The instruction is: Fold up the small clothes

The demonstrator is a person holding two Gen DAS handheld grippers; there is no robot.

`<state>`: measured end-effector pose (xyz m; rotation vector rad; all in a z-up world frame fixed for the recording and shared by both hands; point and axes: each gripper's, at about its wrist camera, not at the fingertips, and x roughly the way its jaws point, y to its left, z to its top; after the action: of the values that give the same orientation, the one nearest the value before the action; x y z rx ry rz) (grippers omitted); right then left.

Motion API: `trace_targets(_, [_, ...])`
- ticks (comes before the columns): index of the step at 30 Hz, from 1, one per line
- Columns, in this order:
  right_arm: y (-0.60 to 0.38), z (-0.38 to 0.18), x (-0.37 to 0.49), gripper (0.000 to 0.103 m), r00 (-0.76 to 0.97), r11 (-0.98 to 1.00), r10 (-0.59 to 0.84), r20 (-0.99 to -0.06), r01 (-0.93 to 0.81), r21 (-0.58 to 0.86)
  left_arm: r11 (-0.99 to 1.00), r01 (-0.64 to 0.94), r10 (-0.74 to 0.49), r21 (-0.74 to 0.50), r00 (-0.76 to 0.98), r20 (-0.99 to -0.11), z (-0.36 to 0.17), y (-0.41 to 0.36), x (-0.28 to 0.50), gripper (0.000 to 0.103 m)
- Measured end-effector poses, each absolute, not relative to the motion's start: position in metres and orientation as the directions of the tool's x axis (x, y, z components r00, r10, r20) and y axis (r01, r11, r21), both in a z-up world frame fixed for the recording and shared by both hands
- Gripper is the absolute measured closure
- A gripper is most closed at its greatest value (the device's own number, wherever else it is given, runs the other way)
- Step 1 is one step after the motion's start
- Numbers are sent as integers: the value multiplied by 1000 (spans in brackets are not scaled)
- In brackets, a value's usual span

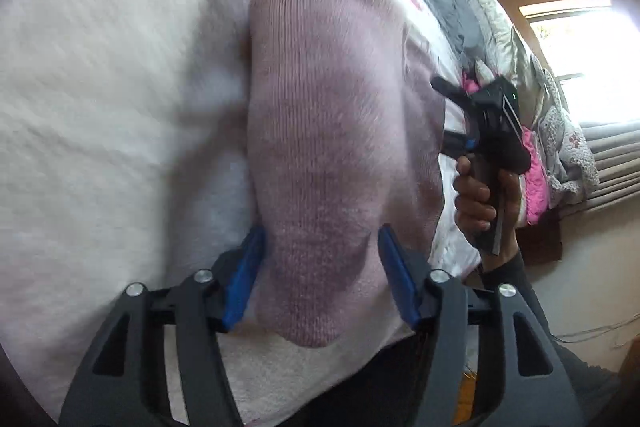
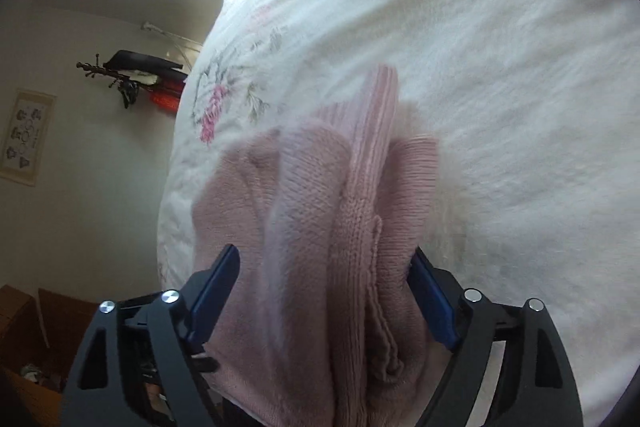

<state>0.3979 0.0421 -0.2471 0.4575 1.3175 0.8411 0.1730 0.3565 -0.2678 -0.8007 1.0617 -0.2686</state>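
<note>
I held the pale pink knitted garment (image 1: 328, 147) above the white floral bedspread (image 1: 100, 107), both fingers apart around bunched cloth; next, I judged, laying it flat.

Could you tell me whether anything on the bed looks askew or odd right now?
Nothing looks damaged. The pink knit garment is bunched into uneven ridges, its ribbed edge sticking up, between the open right gripper fingers; it also lies between the open left gripper fingers.
</note>
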Motion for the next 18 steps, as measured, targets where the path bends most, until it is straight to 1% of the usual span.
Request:
trace_targets(1, [36, -231, 397, 18, 78, 650, 745, -662, -310, 694, 714, -161, -515, -682, 540, -666, -251, 363, 166, 29])
trace_targets(2, [31, -217, 393, 20, 115, 648, 748, -653, -339, 682, 712, -133, -511, -689, 574, -640, -238, 366, 162, 29])
trace_targets(3, [29, -208, 391, 32, 124, 642, 753, -647, -355, 679, 702, -93, -533, -706, 589, -608, -226, 363, 160, 29])
trace_targets(4, [30, -202, 389, 47, 127, 640, 753, -646, -370, 673, 687, -40, -571, -725, 588, -573, -219, 356, 161, 30])
trace_targets(5, [30, -201, 385, 51, 127, 642, 749, -650, -382, 665, 669, 24, -619, -743, 571, -539, -215, 343, 164, 31])
trace_targets(6, [36, -203, 385, 52, 118, 652, 736, -667, -388, 651, 652, 71, -659, -755, 545, -518, -218, 332, 168, 33])
trace_targets(8, [51, -218, 387, 59, 83, 681, 700, -709, -375, 628, 623, 91, -710, -777, 484, -512, -234, 311, 182, 38])
trace_targets(9, [49, -228, 387, 69, 87, 703, 675, -732, -377, 603, 614, 67, -721, -786, 454, -524, -248, 304, 191, 44])
trace_targets(10, [46, -230, 383, 84, 113, 720, 656, -746, -391, 574, 595, 40, -735, -803, 429, -524, -263, 301, 197, 50])
trace_targets(11, [46, -227, 382, 87, 138, 715, 665, -734, -403, 572, 574, 15, -747, -818, 417, -517, -274, 300, 201, 57])
trace_targets(12, [46, -222, 381, 92, 165, 705, 682, -713, -408, 580, 562, 2, -756, -827, 406, -513, -280, 295, 206, 67])
trace_targets(13, [41, -223, 383, 93, 187, 709, 682, -707, -409, 575, 557, 1, -763, -831, 396, -511, -281, 288, 205, 73])
trace_targets(15, [37, -244, 389, 93, 193, 743, 644, -740, -385, 547, 536, -1, -788, -844, 357, -501, -278, 284, 204, 73])
trace_targets(16, [42, -254, 392, 92, 174, 748, 637, -751, -379, 546, 524, 11, -799, -852, 351, -487, -268, 285, 204, 71])
trace_targets(17, [42, -256, 393, 91, 171, 745, 637, -752, -386, 544, 505, 42, -809, -862, 372, -455, -255, 289, 204, 68])
trace_targets(18, [43, -252, 392, 85, 172, 734, 646, -744, -405, 545, 483, 75, -814, -872, 405, -416, -238, 297, 205, 62])
